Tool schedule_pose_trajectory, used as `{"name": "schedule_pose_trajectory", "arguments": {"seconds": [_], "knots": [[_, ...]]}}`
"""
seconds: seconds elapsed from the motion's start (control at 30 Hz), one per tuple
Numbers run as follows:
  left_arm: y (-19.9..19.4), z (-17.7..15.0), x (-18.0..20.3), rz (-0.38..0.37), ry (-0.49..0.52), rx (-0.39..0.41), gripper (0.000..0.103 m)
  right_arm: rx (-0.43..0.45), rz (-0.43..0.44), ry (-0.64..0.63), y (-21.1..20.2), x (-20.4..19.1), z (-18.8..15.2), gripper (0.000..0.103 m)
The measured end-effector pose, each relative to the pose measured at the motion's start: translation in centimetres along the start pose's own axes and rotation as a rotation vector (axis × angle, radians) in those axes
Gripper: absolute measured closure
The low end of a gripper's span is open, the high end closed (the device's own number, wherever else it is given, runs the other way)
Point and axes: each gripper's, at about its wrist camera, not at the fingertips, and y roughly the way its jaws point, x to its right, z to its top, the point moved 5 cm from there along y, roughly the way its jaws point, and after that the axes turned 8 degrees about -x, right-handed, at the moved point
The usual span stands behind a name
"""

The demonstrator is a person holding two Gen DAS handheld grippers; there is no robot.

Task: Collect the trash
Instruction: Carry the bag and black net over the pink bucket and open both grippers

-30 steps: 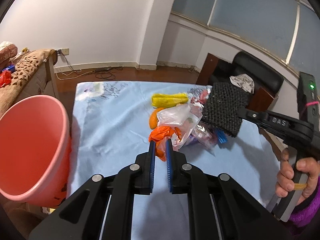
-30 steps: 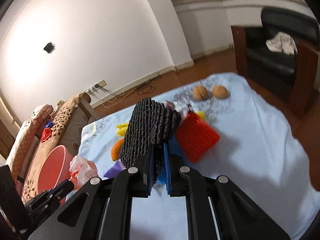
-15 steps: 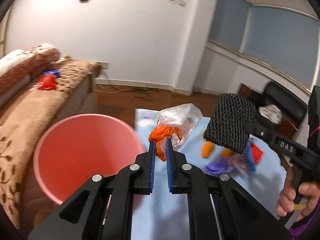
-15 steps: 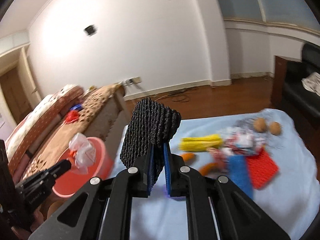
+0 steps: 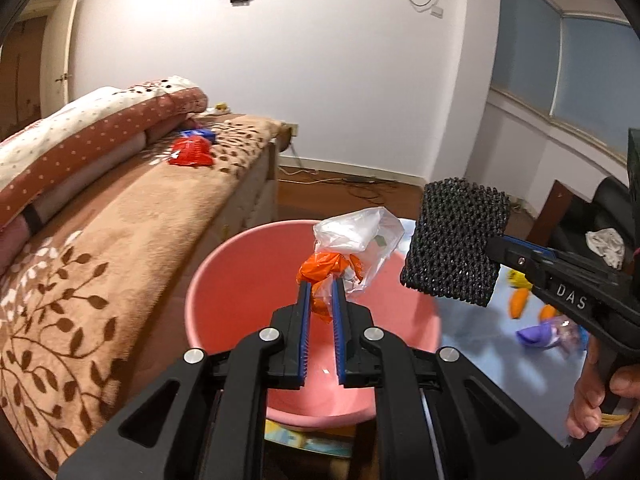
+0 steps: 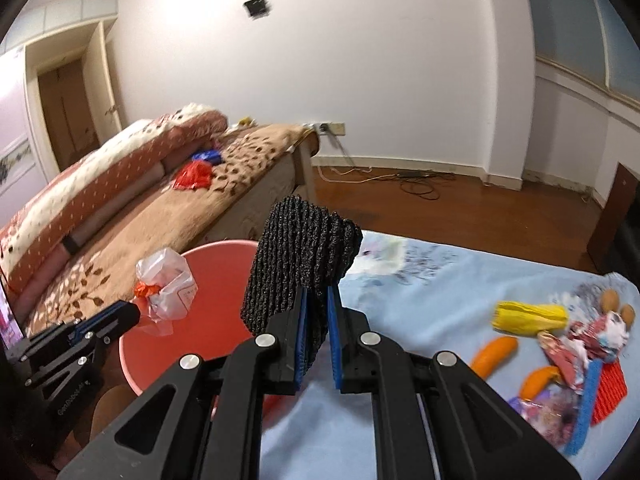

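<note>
My left gripper (image 5: 320,286) is shut on a crumpled orange and clear plastic bag (image 5: 348,248) and holds it over the pink bucket (image 5: 248,280). My right gripper (image 6: 316,292) is shut on a black foam net sleeve (image 6: 300,264), near the bucket's (image 6: 224,276) right rim. In the left wrist view the sleeve (image 5: 454,242) hangs just right of the bucket. In the right wrist view the bag (image 6: 166,288) sits at the left gripper's tip above the bucket.
A light blue table (image 6: 420,292) holds a yellow wrapper (image 6: 530,318), orange pieces (image 6: 494,350), a red net (image 6: 610,388), a blue strip (image 6: 584,404) and two nuts (image 6: 618,306). A brown-covered sofa (image 5: 120,216) stands left of the bucket.
Both grippers have swung left from the table toward the bucket. The bag now hangs over the bucket's opening and the black sleeve has come close to its right rim.
</note>
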Motion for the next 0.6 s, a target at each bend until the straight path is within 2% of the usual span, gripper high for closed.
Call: {"name": "schedule_pose_trajectory", "arguments": {"seconds": [0.23, 0.6], "knots": [[1.5, -0.9, -1.2, 0.048, 0.006, -0.040, 0.093, -0.060, -0.001, -0.057, 3.4, -2.3, -0.3, 0.093], [3.0, -1.4, -2.5, 0.071, -0.010, -0.084, 0.093, -0.108, 0.004, -0.101, 5.3, -3.7, -0.8, 0.093]]}}
